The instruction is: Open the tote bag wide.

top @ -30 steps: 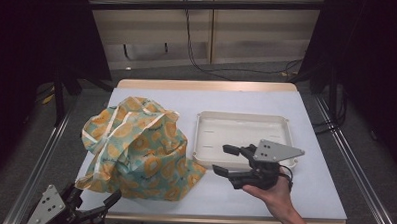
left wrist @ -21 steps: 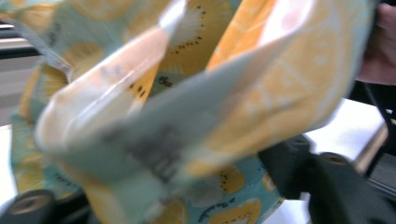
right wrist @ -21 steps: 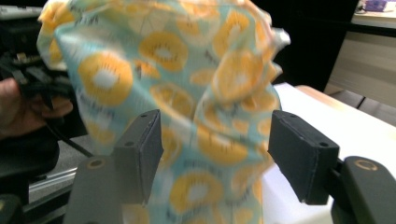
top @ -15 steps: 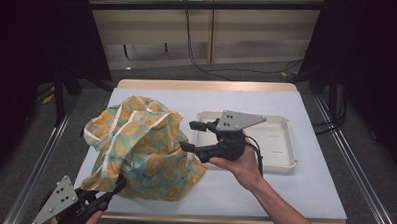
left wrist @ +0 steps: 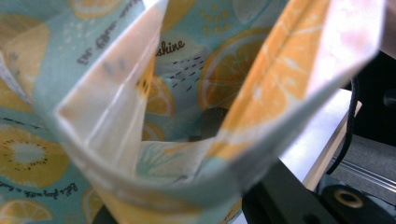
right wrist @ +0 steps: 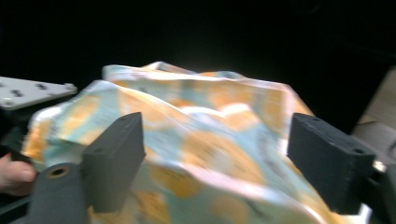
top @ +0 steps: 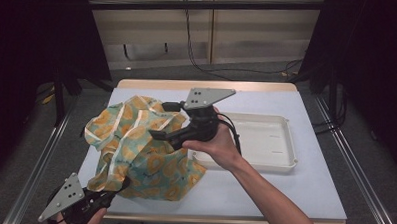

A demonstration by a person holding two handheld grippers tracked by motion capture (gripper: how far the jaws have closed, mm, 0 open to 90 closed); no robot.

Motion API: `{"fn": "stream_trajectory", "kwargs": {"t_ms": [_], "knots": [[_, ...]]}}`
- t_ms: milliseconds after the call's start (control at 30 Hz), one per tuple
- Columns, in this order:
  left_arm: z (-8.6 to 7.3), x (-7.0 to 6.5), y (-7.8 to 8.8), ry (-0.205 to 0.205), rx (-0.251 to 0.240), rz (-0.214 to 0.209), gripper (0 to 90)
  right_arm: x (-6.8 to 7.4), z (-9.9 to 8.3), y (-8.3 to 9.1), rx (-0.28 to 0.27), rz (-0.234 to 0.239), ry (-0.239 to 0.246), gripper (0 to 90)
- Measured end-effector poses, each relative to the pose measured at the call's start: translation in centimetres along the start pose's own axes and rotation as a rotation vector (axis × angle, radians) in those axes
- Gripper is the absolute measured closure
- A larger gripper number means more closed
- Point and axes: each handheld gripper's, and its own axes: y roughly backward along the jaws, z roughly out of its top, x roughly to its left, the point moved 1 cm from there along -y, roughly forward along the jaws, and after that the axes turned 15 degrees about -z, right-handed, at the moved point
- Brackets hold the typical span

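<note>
While the left gripper (top: 114,190) has just clamped the near-left corner of the lemon-print cloth (top: 140,145) heaped on the counter (top: 263,194), the right gripper (top: 161,120), jaws just widening and empty, hovers above. Risk: grabbing several layers, or nudging the white tray (top: 280,145).

Black grippers (top: 168,122), grey three-cornered drilled plates, black cable, bare forearm

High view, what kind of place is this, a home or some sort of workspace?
Probably a lab or recording workspace, not a home: a white-topped table framed by metal rails, loose cables on the floor behind it, dark curtains at both sides, and a person working with a hand-held gripper over a fruit-print cloth.
</note>
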Motion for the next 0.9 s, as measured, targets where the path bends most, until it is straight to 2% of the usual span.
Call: {"fn": "stream_trajectory", "kwargs": {"t_ms": [100,233,300,333,367,467,500,533,600,667,700,767,867,900], "knots": [[0.2,0.1,-0.5,0.003,0.005,0.006,90.0,1.1,0.5,-0.9,0.024,0.058,0.016,14.4],[0.1,0.3,-1.0,0.003,0.019,-0.002,90.0,2.0,0.3,-2.2,0.056,0.087,0.031,15.5],[-0.1,0.3,-1.1,0.011,0.015,0.011,90.0,2.2,-0.1,-2.9,0.071,0.100,0.043,19.2],[-0.2,0.6,-0.9,0.022,0.007,-0.005,90.0,2.3,-0.6,-3.4,0.084,0.127,0.037,25.2],[-0.3,0.7,-0.8,0.026,0.005,0.020,90.0,2.3,-0.8,-3.6,0.089,0.133,0.035,28.4],[-0.3,0.8,-0.9,0.046,-0.009,0.018,90.0,2.3,-1.4,-4.1,0.115,0.173,0.026,40.3],[-0.3,0.8,-0.9,0.046,-0.009,0.018,90.0,2.3,-1.4,-4.1,0.115,0.173,0.026,40.3],[-0.4,0.9,-0.9,0.045,-0.008,0.017,90.0,2.5,-1.7,-4.3,0.124,0.196,0.026,53.3],[-0.4,0.9,-0.8,0.039,0.000,0.015,90.0,2.6,-1.8,-4.4,0.125,0.213,0.023,66.5],[-0.4,0.9,-0.8,0.047,-0.008,0.019,90.0,2.6,-1.9,-4.4,0.128,0.220,0.017,76.5],[-0.4,0.9,-0.8,0.047,-0.008,0.019,90.0,2.6,-1.9,-4.4,0.128,0.220,0.017,76.5],[-0.4,1.0,-0.7,0.049,-0.012,0.026,90.0,2.3,-2.0,-4.2,0.128,0.225,0.008,89.0],[-0.5,1.4,-0.3,0.057,-0.020,0.029,90.0,1.9,-2.2,-3.4,0.125,0.205,0.002,90.0],[-0.5,1.5,-0.2,0.066,-0.029,0.006,90.0,1.8,-2.2,-3.1,0.125,0.195,0.003,90.0]]}}
